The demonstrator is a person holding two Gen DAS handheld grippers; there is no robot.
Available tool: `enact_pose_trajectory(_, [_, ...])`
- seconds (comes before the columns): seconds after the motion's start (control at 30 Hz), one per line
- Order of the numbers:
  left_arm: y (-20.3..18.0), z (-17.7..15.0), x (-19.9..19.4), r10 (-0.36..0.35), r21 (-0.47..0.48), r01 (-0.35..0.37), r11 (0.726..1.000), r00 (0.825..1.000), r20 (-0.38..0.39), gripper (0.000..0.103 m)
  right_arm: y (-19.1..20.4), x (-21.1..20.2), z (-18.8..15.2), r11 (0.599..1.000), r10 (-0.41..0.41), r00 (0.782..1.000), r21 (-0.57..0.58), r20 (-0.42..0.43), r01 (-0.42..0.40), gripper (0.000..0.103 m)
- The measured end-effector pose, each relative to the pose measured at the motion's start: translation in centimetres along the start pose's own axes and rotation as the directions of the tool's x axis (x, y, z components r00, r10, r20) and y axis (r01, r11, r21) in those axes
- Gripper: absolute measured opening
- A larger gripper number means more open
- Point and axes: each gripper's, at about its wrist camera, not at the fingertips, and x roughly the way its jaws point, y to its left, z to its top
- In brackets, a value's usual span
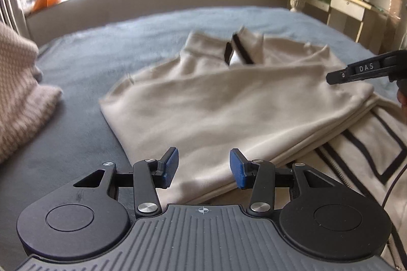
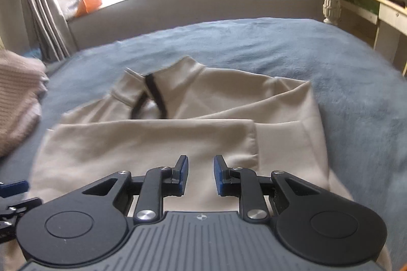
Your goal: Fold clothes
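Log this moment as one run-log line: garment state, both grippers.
cream zip jacket: partly folded on blue bed cover | left gripper: open, empty | right gripper: open, empty

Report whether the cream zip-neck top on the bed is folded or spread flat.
Partly folded: the cream top has a sleeve laid across its body and one side turned in; collar still exposed.

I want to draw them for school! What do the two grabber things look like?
Both match. The left gripper and right gripper have black metal arms with shiny silver screws, two round black discs, and a grey ribbed base with a little crosshair mark. The jaws carry blue textured pads. From the side, one black finger shows white letters "DAS". A thin dark cable hangs nearby.
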Motion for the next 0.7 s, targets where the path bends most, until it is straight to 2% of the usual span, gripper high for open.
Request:
enact_pose_trajectory(0.03, [0.1, -0.3, 0.4, -0.002, -0.005, 0.002, 1.000, 1.000, -0.013, 0.044, -0.6, 1.1, -0.3, 1.000, -0.013, 0.999, 0.000, -0.033, 0.013, 0.023])
enact_pose_trajectory(0.17, [0.2, -0.9, 1.0, -0.008, 0.001, 0.008, 1.000, 1.000, -0.022, 0.048, -2.4, 2.5, -1.4, 0.999, 0.030, 0.998, 0.043, -0.061, -0.027, 0.023])
enact_pose_trajectory(0.27, [0.5, -1.0, 1.0, -0.018, -0.015, 0.017, 1.000, 0.999, -0.026, 0.051, -2.0, 2.4, -0.8, 1.000, 0.014, 0.997, 0.018, -0.079, -0.012, 0.023])
enact_pose_trajectory(0.43, [0.6, -0.6, 1.2, -0.022, -0.046, 0.020, 0.999, 0.999, -0.049, 0.055, -1.5, 2.3, 1.3, 0.999, 0.003, 1.000, 0.036, -0.011, -0.003, 0.023])
enact_pose_trajectory(0.53, [0.6, -0.4, 1.4, -0.025, -0.064, 0.021, 0.998, 0.998, -0.062, 0.058, -1.6, 4.3, 1.5, 0.999, -0.007, 0.998, 0.032, -0.055, 0.009, 0.023])
enact_pose_trajectory(0.6, [0.6, -0.3, 1.5, -0.027, -0.073, 0.022, 0.997, 0.997, -0.071, 0.060, -1.9, 5.3, 1.0, 0.999, -0.001, 0.998, 0.053, -0.059, 0.005, 0.023])
enact_pose_trajectory(0.7, [0.6, -0.1, 1.6, -0.027, -0.079, 0.020, 0.997, 0.996, -0.082, 0.061, -2.6, 5.0, 1.7, 0.986, 0.031, 0.996, 0.169, -0.079, -0.017, 0.024])
